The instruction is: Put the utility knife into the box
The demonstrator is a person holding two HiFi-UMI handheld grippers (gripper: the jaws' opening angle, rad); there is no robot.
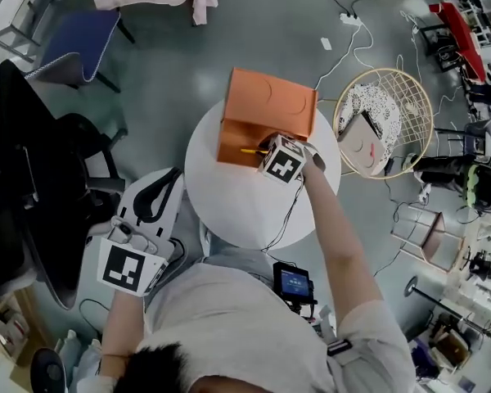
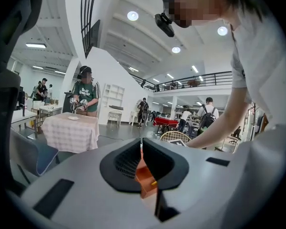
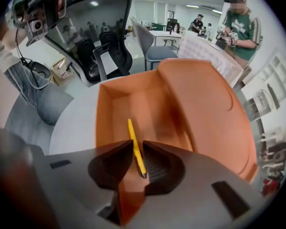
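Our right gripper [image 3: 134, 147] hangs over the open box [image 3: 109, 101] with its jaws parted, so the knife [image 3: 132, 132] between them sits loose, pointing down into the box and free to drop. Our left gripper [image 2: 141, 149], closed and empty, waits off the table [image 1: 229, 211].

Head view overhead, right gripper view close, sharing box [image 1: 268, 98]

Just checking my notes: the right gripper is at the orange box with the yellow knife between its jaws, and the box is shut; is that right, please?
Not quite: the box is open, its lid folded back, as the right gripper view shows. The right gripper is indeed at it, with the knife between its jaws.
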